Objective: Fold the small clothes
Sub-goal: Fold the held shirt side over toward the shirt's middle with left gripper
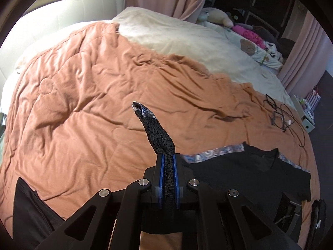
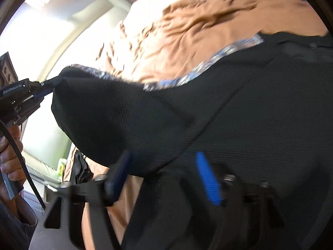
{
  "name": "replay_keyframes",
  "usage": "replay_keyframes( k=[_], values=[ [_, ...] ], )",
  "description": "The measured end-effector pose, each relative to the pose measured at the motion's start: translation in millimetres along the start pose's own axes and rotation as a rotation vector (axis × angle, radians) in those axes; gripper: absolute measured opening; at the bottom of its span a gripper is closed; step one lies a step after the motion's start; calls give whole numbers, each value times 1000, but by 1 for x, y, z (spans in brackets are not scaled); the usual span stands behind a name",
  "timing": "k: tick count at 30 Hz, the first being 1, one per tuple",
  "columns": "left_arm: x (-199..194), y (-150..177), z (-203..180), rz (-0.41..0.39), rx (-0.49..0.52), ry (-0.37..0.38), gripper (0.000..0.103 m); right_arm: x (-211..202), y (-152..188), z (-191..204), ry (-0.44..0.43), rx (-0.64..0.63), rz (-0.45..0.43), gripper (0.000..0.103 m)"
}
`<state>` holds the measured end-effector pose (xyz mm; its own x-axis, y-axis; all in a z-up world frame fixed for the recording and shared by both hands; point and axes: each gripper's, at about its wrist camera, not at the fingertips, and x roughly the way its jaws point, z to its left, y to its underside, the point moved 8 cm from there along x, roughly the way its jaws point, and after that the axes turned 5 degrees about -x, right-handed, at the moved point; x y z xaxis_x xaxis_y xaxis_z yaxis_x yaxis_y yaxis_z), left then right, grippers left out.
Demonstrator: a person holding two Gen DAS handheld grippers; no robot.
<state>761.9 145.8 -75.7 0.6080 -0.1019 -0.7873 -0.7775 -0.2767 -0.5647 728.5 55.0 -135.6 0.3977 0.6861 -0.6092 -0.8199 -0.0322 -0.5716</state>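
Black knit fabric, a small top (image 1: pixel 249 166) with a patterned blue-grey trim (image 1: pixel 212 153), lay on the near right part of an orange quilt (image 1: pixel 83 104) covering the bed. We had the left gripper (image 1: pixel 168 162) clamped tight on a twisted sleeve or corner of it, the cloth standing up out of the closed blue pads (image 1: pixel 176 179) in a stiff little rope. From the right wrist view the same lifted corner stretched away to the left gripper (image 2: pixel 52 83), held in a hand (image 2: pixel 10 156), with the body of the top sagging between.

Our right gripper (image 2: pixel 164 179) had its jaws spread wide; the fabric draped across and in front of them, and we could not tell whether it touched either pad. That view was blurred.

We judged the top light, soft and floppy, a textured knit that would not slip much but would bunch and twist easily. Best hold for the right side looked like the opposite sleeve or shoulder seam, near the trim, so the piece could be pulled flat. Some black cables (image 1: pixel 281 112) lay further right on the quilt, well apart.
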Motion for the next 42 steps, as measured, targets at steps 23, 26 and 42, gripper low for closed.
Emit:
replay_keyframes(
  k=[23,26,42],
  values=[
    [36,82,-196,139,285,178,63,-136,7,-103,81,106,-90,72],
    [31,80,-180,128,268,168,65,-134,6,-101,85,107,-87,75],
    [43,102,-35,159,141,67,58,-68,-6,-125,156,142,-30,66]
  ],
)
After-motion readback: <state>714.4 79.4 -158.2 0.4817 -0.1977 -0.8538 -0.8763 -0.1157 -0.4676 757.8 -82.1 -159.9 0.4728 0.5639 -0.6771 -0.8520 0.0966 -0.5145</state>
